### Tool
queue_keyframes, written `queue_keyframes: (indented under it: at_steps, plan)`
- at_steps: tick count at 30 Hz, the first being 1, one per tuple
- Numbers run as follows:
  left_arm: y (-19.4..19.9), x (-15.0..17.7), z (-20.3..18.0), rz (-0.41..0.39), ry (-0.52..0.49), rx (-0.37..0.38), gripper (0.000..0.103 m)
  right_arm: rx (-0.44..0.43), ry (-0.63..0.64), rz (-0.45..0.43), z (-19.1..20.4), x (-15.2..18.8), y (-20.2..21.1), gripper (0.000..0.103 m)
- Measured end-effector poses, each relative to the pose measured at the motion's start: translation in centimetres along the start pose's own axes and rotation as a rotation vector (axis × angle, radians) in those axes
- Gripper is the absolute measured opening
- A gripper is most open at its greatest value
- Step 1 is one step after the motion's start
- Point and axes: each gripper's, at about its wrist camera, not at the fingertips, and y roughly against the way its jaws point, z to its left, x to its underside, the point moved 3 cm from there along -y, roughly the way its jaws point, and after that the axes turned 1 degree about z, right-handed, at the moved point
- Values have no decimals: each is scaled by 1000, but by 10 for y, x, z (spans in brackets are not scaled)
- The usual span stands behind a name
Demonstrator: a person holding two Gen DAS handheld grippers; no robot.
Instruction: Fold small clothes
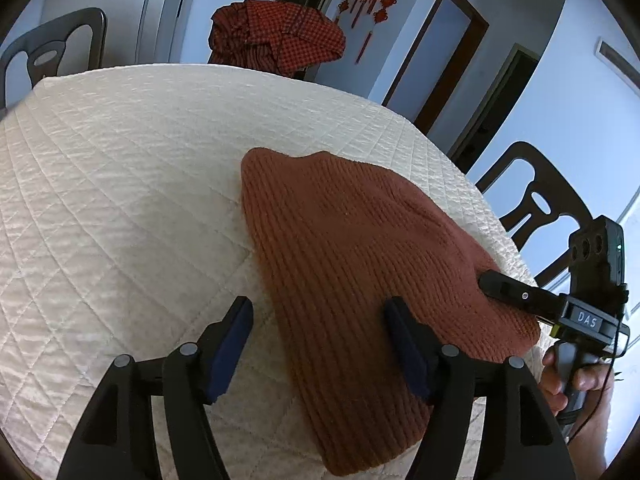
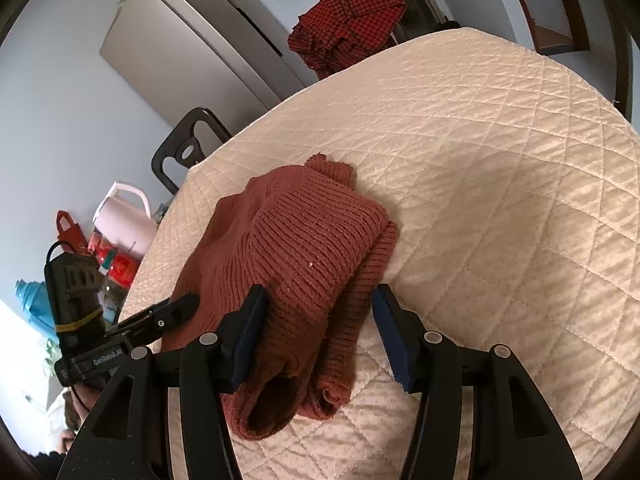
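Two grippers, one rust-brown knitted sweater (image 1: 360, 280), folded into a thick bundle on the bench (image 1: 120, 160), which has a cream quilted cover. The sweater sits toward the near edge of the bench.

From the left wrist view, the left gripper (image 1: 320, 348) has its fingers spread wide: one pad over bare quilt, the other over the sweater, with the sweater's long edge between them. Can't see either pad pressing on it. This view also catches the right gripper (image 1: 490, 280) poking in from the side with a fingertip over the sweater, plus the hand (image 1: 576, 384) holding its handle.

The right wrist view shows what the other one hides: the layers. The sweater (image 2: 304, 264) has a folded top panel and an open ribbed tube end facing the camera. The right gripper (image 2: 320, 332) straddles that end, fingers wide apart, one pad right against the knit and the other clear of it. The left gripper (image 2: 176, 308) shows at the side here.

A red checked cloth (image 1: 276, 36) hangs over a chair beyond the far edge, seen in both views.
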Motion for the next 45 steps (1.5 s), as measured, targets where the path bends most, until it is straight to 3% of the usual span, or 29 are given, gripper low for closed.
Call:
queue_keyframes:
  at_steps: [3,4,5,6,12,18,29,45]
  plan:
    - [-1,0,-4,3,-22,-13,69,12,15,2,3,-1,-3,55]
    - [-1,0,-7,5,-29,-5,60,18,18,3,4,0,-4,54]
    - [-1,0,-8,10,-33,15,57,11,21,8,6,0,-4,52]
    - [-1,1,-10,9,-34,9,56,-10,13,14,6,1,-4,45]
    - [-2,0,-13,1,-51,3,51,-23,-2,16,4,0,-8,43]
    - [9,-4,-24,-17,-85,-28,34,-9,28,14,14,-1,-2,27]
    - [49,2,-42,-76,-154,-9,33,-52,88,-36,48,12,34,25]
    - [79,-3,-22,-131,-147,-36,33,-93,146,-41,88,9,24,25]
